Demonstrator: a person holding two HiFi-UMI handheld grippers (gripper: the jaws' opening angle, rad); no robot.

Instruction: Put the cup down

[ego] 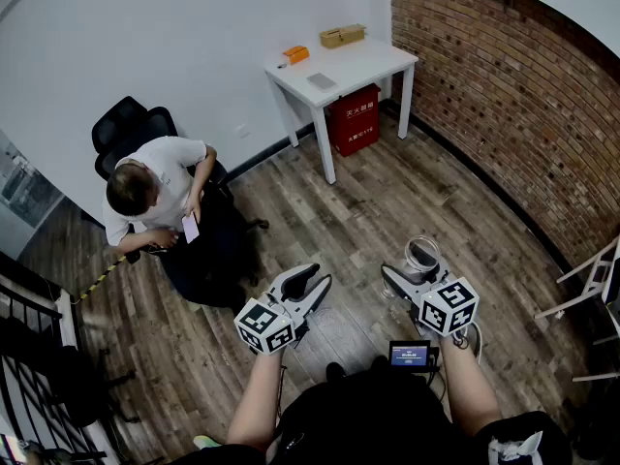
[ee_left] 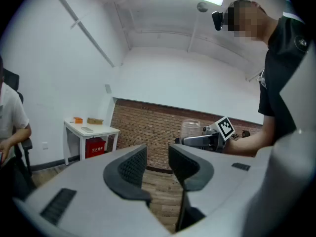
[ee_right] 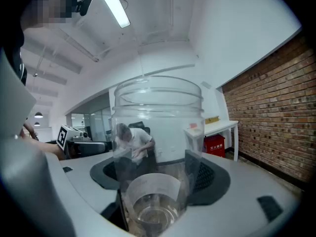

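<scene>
A clear, empty plastic cup (ee_right: 157, 132) stands upright between the jaws of my right gripper (ee_right: 159, 176), and the black pads press on its sides. In the head view the cup (ego: 422, 254) is held above the wooden floor, with the right gripper (ego: 411, 269) at the centre right. My left gripper (ego: 316, 279) hangs beside it to the left. Its jaws stand a little apart with nothing between them (ee_left: 158, 164). The left gripper view also shows the cup (ee_left: 190, 127) in the right gripper (ee_left: 197, 141).
A white table (ego: 360, 66) with small boxes stands at the far wall, and a red box (ego: 356, 117) sits under it. A person (ego: 155, 194) sits in a black chair at the left, looking at a phone. A brick wall (ego: 504, 95) runs along the right, with a white rack (ego: 593, 279) before it.
</scene>
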